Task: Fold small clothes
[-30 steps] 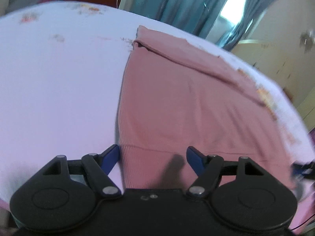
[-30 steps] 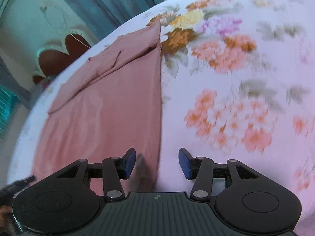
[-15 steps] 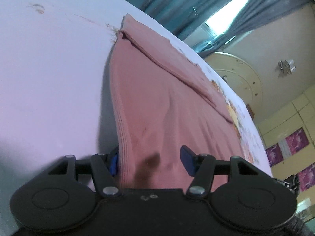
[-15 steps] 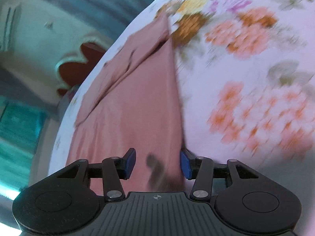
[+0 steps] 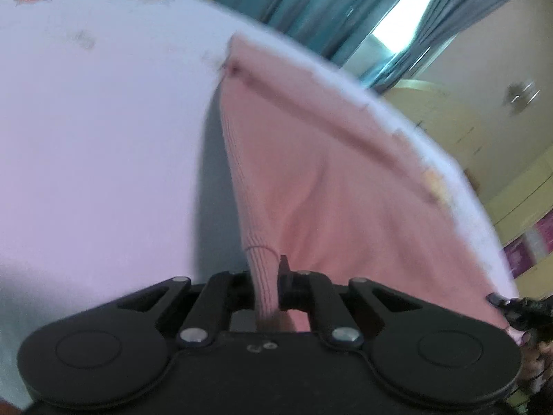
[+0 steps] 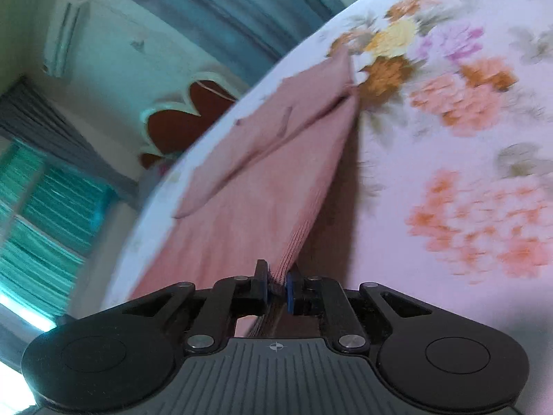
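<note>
- The pink knit garment [image 5: 345,186] lies spread on the bed, its near hem lifted off the sheet at both near corners, while its far part stays flat with a folded band [image 6: 266,131] across it.
- My left gripper [image 5: 268,285] is clamped on the garment's ribbed left edge; the cloth runs straight up between the two pads and a loose thread loops across it just above them.
- My right gripper [image 6: 276,285] is pinched tight on the ribbed right edge, the blue pads [image 6: 289,292] pressing the fabric from both sides.
- Between the two grips the cloth sags into a soft crease and casts a shadow on the sheet along each raised side.
- In my left wrist view the tip of my other gripper [image 5: 501,301] peeks in at the garment's near right corner.
- The bedsheet [image 5: 96,159] is pale lilac and nearly plain to the left of the garment; to the right it carries big orange, yellow and purple flowers [image 6: 477,97], some touching the garment's far right corner.
- Past the far edge of the bed hang teal curtains [image 5: 311,10] with a bright window gap.
- A red headboard with a cream scalloped border [image 6: 186,121] stands beyond the bed's left edge, an air conditioner [image 6: 64,34] high on the wall above it.
- Yellowish cupboards [image 5: 484,138] line the wall off the bed's right side.
- Nothing lies on the garment or across its fold path.
</note>
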Action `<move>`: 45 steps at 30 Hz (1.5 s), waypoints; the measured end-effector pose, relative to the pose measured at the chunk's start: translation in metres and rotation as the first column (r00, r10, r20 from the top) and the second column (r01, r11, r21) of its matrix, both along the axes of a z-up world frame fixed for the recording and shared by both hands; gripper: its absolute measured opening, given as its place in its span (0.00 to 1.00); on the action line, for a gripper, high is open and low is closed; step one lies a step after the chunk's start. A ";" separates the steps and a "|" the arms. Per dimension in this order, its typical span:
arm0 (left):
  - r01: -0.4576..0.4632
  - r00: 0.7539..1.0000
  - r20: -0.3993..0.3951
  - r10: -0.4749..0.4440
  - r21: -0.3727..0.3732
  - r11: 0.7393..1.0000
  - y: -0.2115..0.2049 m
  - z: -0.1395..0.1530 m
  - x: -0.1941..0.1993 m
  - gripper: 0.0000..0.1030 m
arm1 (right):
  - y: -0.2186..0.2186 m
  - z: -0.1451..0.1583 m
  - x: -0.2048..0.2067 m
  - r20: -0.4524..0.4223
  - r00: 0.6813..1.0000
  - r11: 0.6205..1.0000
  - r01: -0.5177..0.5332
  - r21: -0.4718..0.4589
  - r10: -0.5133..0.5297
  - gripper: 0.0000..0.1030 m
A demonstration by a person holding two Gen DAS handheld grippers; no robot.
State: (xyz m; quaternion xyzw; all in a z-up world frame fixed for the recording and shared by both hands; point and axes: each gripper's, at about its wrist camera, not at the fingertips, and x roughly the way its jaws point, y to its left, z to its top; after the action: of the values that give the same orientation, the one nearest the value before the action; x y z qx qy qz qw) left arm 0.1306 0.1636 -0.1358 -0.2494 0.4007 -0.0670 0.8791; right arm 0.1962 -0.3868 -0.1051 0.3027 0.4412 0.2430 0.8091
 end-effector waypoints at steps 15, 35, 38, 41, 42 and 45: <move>-0.044 0.952 0.282 0.122 -0.268 0.962 0.017 0.077 0.067 0.06 | 0.002 0.076 0.079 0.197 0.976 0.994 0.089 0.056 -0.098 0.09; -0.046 0.976 0.204 0.070 -0.120 0.992 0.054 0.042 0.357 0.70 | 0.033 0.011 0.360 0.115 0.952 0.948 0.295 -0.118 -0.282 0.63; 0.087 0.986 0.143 -0.091 0.038 0.996 0.042 0.041 0.369 0.62 | 0.047 0.014 0.364 0.180 0.972 0.952 0.192 -0.238 -0.151 0.63; 0.173 0.978 0.101 -0.185 0.119 0.978 0.033 0.038 0.372 0.58 | 0.056 0.016 0.356 0.224 0.973 0.924 0.131 -0.358 -0.051 0.63; 0.197 0.973 0.097 -0.211 0.133 0.971 0.030 0.038 0.369 0.58 | 0.056 0.015 0.351 0.227 0.974 0.909 0.114 -0.401 -0.022 0.63; 0.231 0.962 0.101 -0.252 0.185 0.955 0.022 0.037 0.361 0.58 | 0.070 0.009 0.332 0.223 0.970 0.866 0.026 -0.500 0.100 0.63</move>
State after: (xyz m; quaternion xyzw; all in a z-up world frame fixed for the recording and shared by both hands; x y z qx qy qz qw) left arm 0.4914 0.1851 -0.0992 -0.1171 0.3774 -0.1545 0.9055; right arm 0.5283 -0.3170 -0.0956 0.0429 0.3930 0.1713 0.9024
